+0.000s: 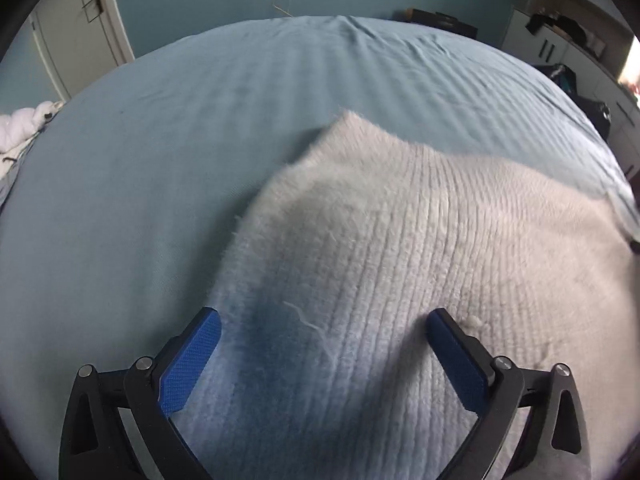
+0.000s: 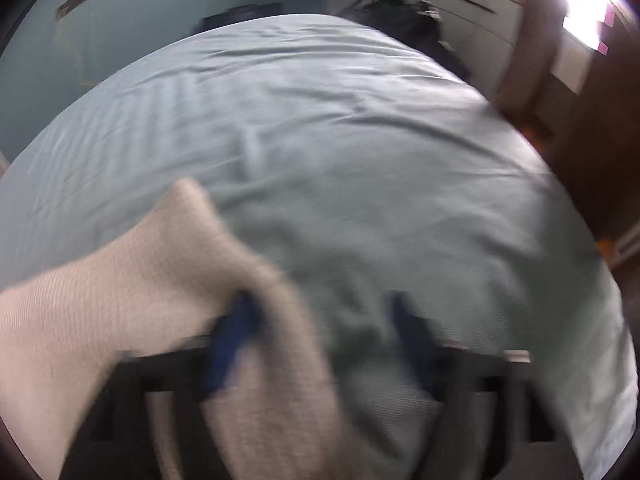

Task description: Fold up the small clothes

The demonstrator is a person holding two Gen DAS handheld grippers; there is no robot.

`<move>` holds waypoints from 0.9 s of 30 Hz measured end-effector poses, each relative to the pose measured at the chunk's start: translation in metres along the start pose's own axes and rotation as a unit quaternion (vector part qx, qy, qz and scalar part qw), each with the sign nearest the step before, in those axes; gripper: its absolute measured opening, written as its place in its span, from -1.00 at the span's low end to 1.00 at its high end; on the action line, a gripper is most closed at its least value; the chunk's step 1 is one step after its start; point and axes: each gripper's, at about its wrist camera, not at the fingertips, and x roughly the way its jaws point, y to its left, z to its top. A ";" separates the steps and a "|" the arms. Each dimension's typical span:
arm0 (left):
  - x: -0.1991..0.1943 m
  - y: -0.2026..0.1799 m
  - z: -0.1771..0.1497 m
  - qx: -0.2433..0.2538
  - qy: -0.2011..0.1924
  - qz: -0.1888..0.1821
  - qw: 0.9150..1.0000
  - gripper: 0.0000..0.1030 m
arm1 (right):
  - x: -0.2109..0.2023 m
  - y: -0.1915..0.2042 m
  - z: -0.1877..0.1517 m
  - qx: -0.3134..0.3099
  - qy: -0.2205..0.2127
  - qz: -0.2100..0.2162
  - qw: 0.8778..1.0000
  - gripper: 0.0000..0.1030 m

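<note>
Left wrist view: left gripper (image 1: pixel 322 320) points down at a ribbed cream sweater (image 1: pixel 400 248) lying on the bed (image 1: pixel 160 128), which wears a blue-grey sheet. Jaws spread wide, released; blue pads (image 1: pixel 192 364) stand apart over the knit, pinching nothing.

Right wrist view, blurred: right gripper (image 2: pixel 324 316) with jaws parted. A fold of the sweater (image 2: pixel 120 280) drapes over the left pad (image 2: pixel 236 332); not clamped.

The right gripper (image 2: pixel 324 340) is blurred. The knit garment (image 2: pixel 120 280) hides part of its left finger and runs past the frame edge.
</note>
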 end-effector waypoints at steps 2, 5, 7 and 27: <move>-0.026 0.001 0.001 0.008 -0.039 0.011 0.999 0.97 | -0.034 -0.003 0.001 -0.004 -0.050 -0.005 0.999 0.56; -0.057 -0.023 -0.010 0.033 -0.068 -0.020 0.997 1.00 | -0.067 0.025 -0.009 -0.048 -0.028 0.011 0.998 0.56; -0.071 -0.047 -0.025 0.061 -0.066 -0.048 0.995 1.00 | -0.080 0.050 -0.030 -0.092 0.043 0.065 0.993 0.56; -0.121 -0.065 -0.122 0.141 -0.012 0.050 0.989 1.00 | -0.204 -0.011 -0.156 -0.040 0.087 0.158 0.983 0.69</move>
